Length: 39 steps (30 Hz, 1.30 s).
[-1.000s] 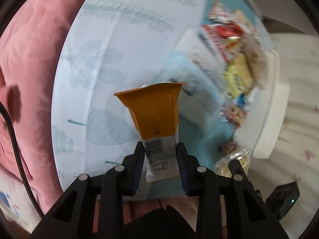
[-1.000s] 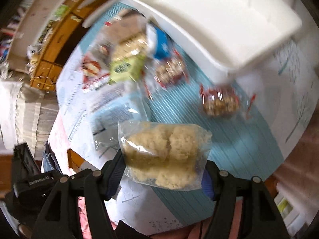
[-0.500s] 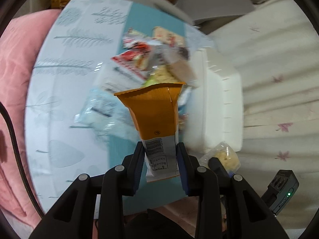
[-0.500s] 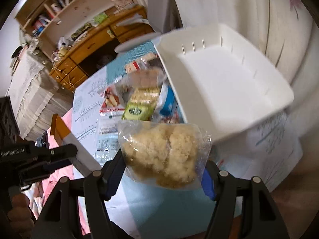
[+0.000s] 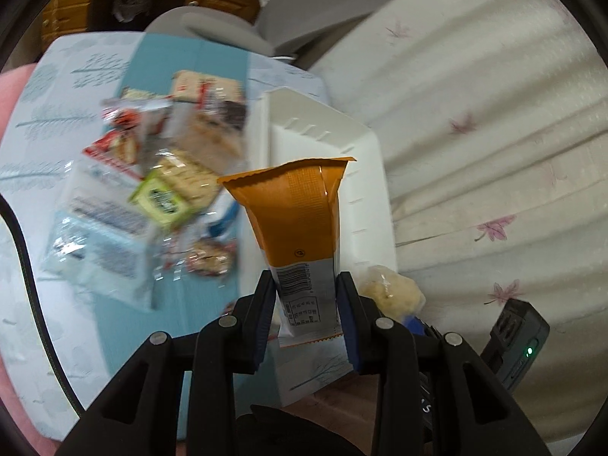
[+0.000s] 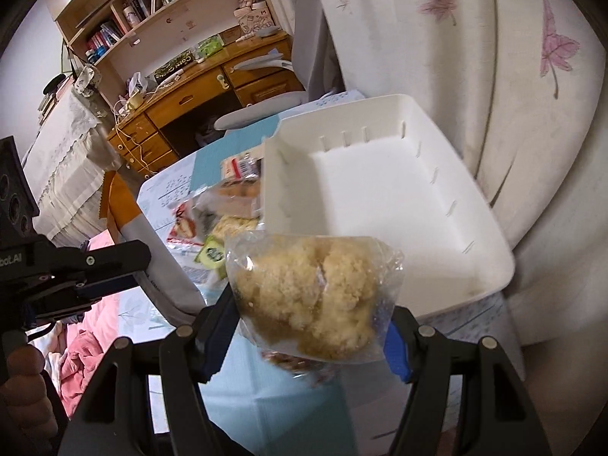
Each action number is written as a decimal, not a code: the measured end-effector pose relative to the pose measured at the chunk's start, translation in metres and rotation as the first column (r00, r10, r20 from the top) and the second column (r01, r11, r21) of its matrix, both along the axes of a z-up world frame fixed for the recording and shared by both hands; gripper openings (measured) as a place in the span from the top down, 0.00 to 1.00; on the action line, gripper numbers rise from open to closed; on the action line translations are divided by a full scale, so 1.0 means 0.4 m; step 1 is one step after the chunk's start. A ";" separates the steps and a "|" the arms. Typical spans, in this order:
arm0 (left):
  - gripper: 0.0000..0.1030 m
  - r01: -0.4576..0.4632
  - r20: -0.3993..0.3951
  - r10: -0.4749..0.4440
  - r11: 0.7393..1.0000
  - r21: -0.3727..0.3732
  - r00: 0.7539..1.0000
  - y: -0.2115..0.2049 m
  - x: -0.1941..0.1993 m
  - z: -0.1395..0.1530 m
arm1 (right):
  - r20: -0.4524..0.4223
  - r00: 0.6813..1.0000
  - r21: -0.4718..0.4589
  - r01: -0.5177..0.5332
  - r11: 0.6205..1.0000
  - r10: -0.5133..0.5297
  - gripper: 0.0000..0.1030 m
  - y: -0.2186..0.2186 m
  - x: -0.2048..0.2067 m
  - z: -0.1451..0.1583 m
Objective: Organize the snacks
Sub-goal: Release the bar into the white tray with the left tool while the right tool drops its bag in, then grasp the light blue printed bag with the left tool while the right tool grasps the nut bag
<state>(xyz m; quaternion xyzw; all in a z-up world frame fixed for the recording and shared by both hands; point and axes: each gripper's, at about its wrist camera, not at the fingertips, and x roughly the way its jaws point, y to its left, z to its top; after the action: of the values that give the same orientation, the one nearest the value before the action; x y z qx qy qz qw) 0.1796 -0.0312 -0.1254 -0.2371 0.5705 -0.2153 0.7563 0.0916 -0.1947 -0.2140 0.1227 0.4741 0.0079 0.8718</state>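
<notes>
Left claw (image 5: 306, 306) remains clamped on the orange snack packet (image 5: 292, 224); since half a second ago the white bin (image 5: 364, 174) has shifted behind the packet. Its long axis points to 12 o'clock, barcode end in the jaws; print illegible. Right claw (image 6: 309, 328) stays closed on the clear bag of crumbly cake (image 6: 309, 296), bin at 1 o'clock. Loose snacks (image 5: 159, 190) lie on the table (image 5: 34, 266) at 10 o'clock.

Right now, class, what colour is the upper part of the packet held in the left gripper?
Orange, above a white barcode section, on the snack packet; clearest in the left wrist view.
</notes>
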 end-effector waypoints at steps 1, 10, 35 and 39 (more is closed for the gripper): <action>0.70 0.010 0.006 -0.010 1.000 0.001 1.000 -0.020 0.004 0.000 | -0.004 1.000 -0.007 0.000 1.000 0.000 0.35 -0.017 0.005 0.000; 0.66 0.033 0.026 -0.034 0.999 0.015 0.999 -0.179 0.041 -0.017 | -0.033 0.999 -0.033 -0.018 0.999 0.017 0.34 -0.145 0.049 -0.015; 0.37 -0.199 -0.083 0.225 0.948 0.248 0.971 0.020 -0.081 -0.123 | -0.108 0.992 0.052 -0.054 0.997 0.059 0.10 -0.127 0.047 -0.068; 0.37 -0.204 -0.090 0.236 0.940 0.275 0.968 0.083 -0.107 -0.133 | -0.117 0.992 0.071 -0.047 0.996 0.055 0.10 -0.085 0.028 -0.078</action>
<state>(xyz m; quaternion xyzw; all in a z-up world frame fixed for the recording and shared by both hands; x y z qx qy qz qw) 0.1366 0.0022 -0.1786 -0.2094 0.6088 -0.0368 0.7643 0.1029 -0.2286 -0.2450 0.1404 0.5278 0.0390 0.8368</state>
